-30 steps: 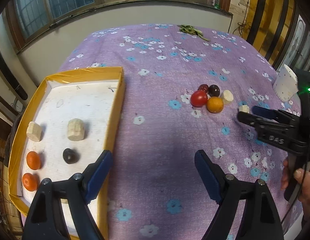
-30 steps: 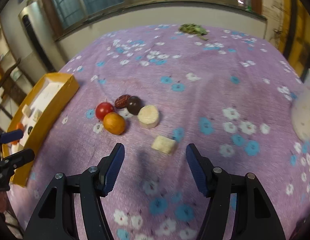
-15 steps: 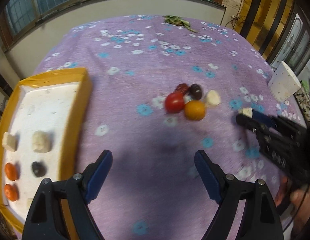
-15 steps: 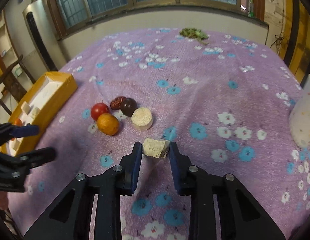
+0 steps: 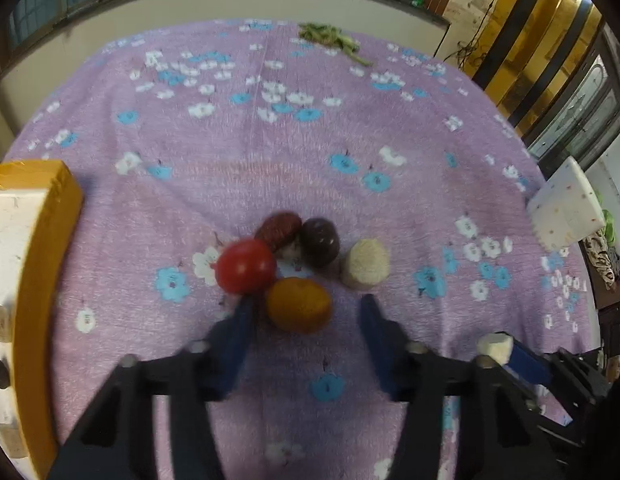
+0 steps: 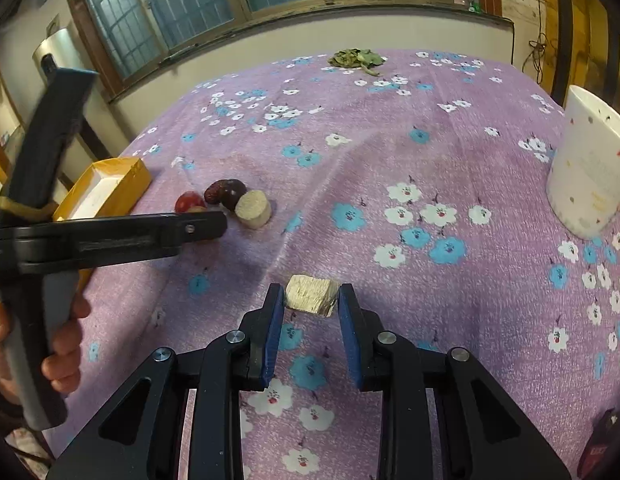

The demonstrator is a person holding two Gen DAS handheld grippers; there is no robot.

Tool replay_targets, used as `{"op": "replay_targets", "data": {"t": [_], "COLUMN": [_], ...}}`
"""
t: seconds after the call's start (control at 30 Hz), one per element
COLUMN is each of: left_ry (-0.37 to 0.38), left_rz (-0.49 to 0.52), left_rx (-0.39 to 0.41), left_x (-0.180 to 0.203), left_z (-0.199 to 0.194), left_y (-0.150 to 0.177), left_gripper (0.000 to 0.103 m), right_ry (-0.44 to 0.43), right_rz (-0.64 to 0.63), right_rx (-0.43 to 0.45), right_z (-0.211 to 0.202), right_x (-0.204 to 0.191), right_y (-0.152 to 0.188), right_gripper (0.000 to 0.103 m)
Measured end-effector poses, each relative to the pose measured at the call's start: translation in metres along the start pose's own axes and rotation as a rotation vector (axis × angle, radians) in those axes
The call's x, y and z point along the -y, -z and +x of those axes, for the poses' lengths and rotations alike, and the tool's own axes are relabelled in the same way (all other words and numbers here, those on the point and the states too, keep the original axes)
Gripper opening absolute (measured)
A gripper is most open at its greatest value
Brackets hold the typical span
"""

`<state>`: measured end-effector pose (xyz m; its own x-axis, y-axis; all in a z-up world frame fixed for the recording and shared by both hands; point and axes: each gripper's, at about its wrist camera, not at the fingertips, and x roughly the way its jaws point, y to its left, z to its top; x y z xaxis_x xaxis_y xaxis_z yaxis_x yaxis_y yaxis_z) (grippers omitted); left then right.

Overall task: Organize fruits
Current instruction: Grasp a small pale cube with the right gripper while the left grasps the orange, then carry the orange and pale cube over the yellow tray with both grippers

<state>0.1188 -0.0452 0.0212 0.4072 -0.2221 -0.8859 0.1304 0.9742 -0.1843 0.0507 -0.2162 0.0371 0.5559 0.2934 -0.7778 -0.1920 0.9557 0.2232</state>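
Two grippers work over a purple floral table. Right gripper, low centre, has its fingers clamped on a pale cut fruit chunk. Left gripper spreads its fingers wide around an orange at centre; it should close gently, avoiding the touching tomato. Yellow tray waits at left edge.

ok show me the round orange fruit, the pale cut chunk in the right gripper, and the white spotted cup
round orange fruit [image 5: 298, 309], left wrist view, its top.
pale cut chunk [image 6: 311, 294], right wrist view, front face.
white spotted cup [image 6: 586, 168], right wrist view, side wall.
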Motion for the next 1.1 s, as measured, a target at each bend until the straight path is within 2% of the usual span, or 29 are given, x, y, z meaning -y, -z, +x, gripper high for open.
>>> {"op": "replay_targets", "data": {"t": [0.07,0.27,0.43,0.77,1.1], "left_ry": [-0.005,0.039,0.044,0.067,0.068], "left_rz": [0.011,-0.002,0.004,0.005,0.009], "left_rx": [0.040,0.042,0.030,0.059,0.075], "left_x": [0.000,-0.017,-0.031,-0.057,-0.086], "left_z": [-0.002,-0.008,-0.022,-0.060,-0.085], "left_y": [0.002,0.013,0.030,0.058,0.064], "left_gripper": [0.035,0.035,0.035,0.035,0.035], "right_ry": [-0.003,-0.006,0.002,0.026,0.020], "right_rz": [0.001,0.000,-0.015,-0.032,-0.071], "right_rx": [0.003,0.009,0.016,0.033,0.015], "right_z": [-0.001,-0.003,-0.008,-0.022,-0.012], "right_x": [0.001,0.000,-0.008,-0.029,-0.079], "right_y": [0.001,0.003,0.005,0.010,0.014], "right_gripper": [0.027,0.027,0.027,0.027,0.027]}}
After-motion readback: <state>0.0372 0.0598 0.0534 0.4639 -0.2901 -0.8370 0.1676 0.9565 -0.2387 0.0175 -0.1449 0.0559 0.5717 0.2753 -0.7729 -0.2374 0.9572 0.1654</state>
